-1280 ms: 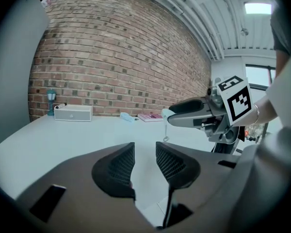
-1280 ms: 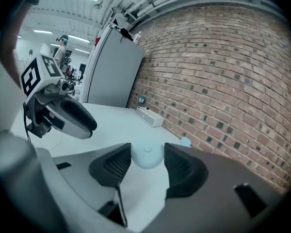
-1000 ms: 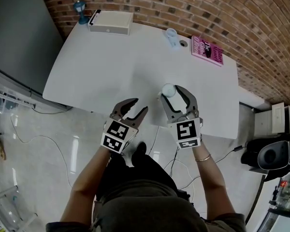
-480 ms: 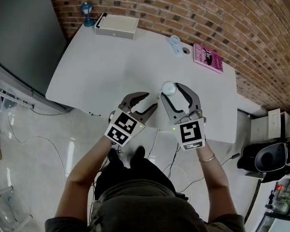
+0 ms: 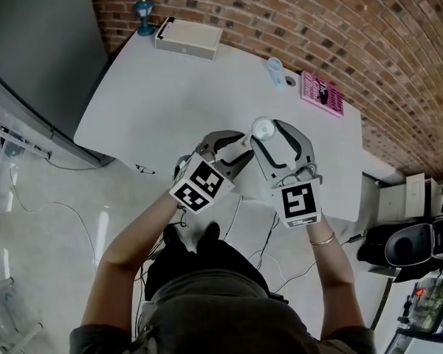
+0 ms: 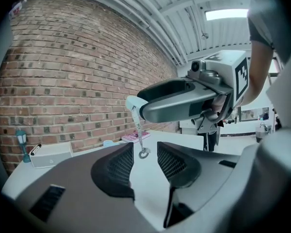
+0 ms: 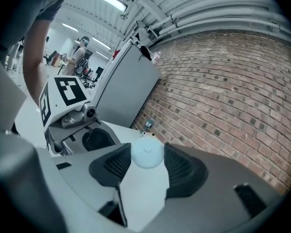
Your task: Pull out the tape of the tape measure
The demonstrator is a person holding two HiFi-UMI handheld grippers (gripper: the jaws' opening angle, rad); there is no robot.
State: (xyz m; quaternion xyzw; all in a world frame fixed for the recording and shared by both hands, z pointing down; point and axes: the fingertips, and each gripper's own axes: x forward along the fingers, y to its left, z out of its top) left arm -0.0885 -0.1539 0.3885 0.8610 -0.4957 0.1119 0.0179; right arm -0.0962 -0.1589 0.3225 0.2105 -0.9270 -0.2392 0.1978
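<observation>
A round pale tape measure is held above the white table's near edge, with my right gripper shut on it. In the right gripper view the tape measure sits pressed between both pads. A short strip of tape hangs from the case and ends in a small metal ring. My left gripper is right beside it on the left. Its jaws have just been closing, and the ring hangs between its pads without being pressed.
The white table carries a white box and a blue figurine at the far left corner, a clear cup and a pink book along the brick wall. Cables lie on the floor below.
Both grippers have risen. The left gripper has moved right and rolled, closing in on the tape measure in the right gripper.
</observation>
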